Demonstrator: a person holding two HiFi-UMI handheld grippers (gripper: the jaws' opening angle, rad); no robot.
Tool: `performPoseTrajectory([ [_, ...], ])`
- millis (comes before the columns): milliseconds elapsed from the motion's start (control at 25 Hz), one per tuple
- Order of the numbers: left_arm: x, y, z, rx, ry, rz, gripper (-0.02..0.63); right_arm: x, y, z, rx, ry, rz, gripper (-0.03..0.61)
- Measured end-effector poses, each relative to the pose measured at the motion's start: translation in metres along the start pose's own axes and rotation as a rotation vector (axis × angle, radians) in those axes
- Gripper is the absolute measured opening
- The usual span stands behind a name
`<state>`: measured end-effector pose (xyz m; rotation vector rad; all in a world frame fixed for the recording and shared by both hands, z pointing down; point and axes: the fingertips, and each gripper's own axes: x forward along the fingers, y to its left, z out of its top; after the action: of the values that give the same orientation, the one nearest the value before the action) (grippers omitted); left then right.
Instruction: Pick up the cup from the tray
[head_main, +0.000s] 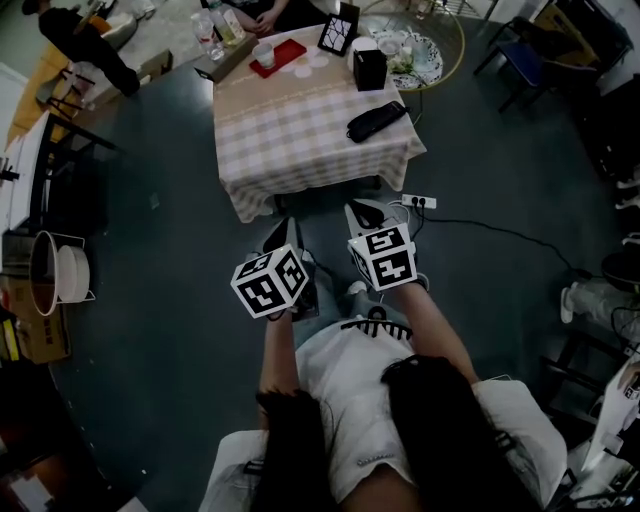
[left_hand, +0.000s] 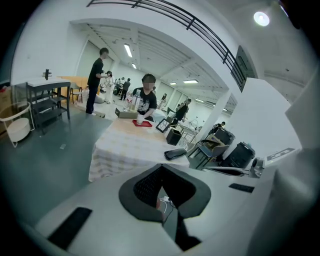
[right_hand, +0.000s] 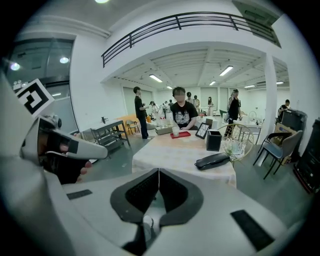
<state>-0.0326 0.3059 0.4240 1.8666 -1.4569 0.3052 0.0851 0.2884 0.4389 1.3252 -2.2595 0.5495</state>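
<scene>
A pale cup (head_main: 264, 53) stands on a red tray (head_main: 283, 58) at the far edge of the checked-cloth table (head_main: 300, 140). In the left gripper view the cup (left_hand: 140, 119) and tray (left_hand: 145, 124) are small and far ahead. The right gripper view shows the same cup (right_hand: 175, 131) and tray (right_hand: 181, 134) in front of a seated person. Both grippers are held low over the floor, well short of the table. My left gripper (head_main: 285, 233) has its tips together with nothing between them. My right gripper (head_main: 362, 214) is also shut and empty.
On the table lie a black pouch (head_main: 376, 120), a black box (head_main: 369, 70) and a framed picture (head_main: 338, 30). A round wire-rimmed side table (head_main: 430, 50) stands to its right. A power strip (head_main: 418, 201) and cable lie on the floor by the table's near edge.
</scene>
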Motion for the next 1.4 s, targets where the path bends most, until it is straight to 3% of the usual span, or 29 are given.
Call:
performPoseTrajectory([
  [240,0.019,0.007,0.014,0.018,0.006,-0.004,0.006,0.017,-0.004,0.013,-0.024,-0.018,0.019,0.018],
  [400,0.036,0.013,0.03,0.014,0.007,-0.006,0.006,0.027,-0.013,0.034,-0.036,-0.04,0.02,0.158],
  [560,0.057,0.018,0.046,0.023,0.02,-0.006,0.006,0.044,-0.027,0.058,-0.016,-0.08,0.008,0.18],
  [720,0.082,0.03,0.063,0.047,0.042,0.012,0.006,0.071,-0.034,0.071,-0.014,-0.053,0.017,0.208],
  [1400,0.174,0.098,0.173,0.104,0.063,0.003,0.006,0.192,-0.049,0.157,0.011,-0.067,-0.028,0.286],
])
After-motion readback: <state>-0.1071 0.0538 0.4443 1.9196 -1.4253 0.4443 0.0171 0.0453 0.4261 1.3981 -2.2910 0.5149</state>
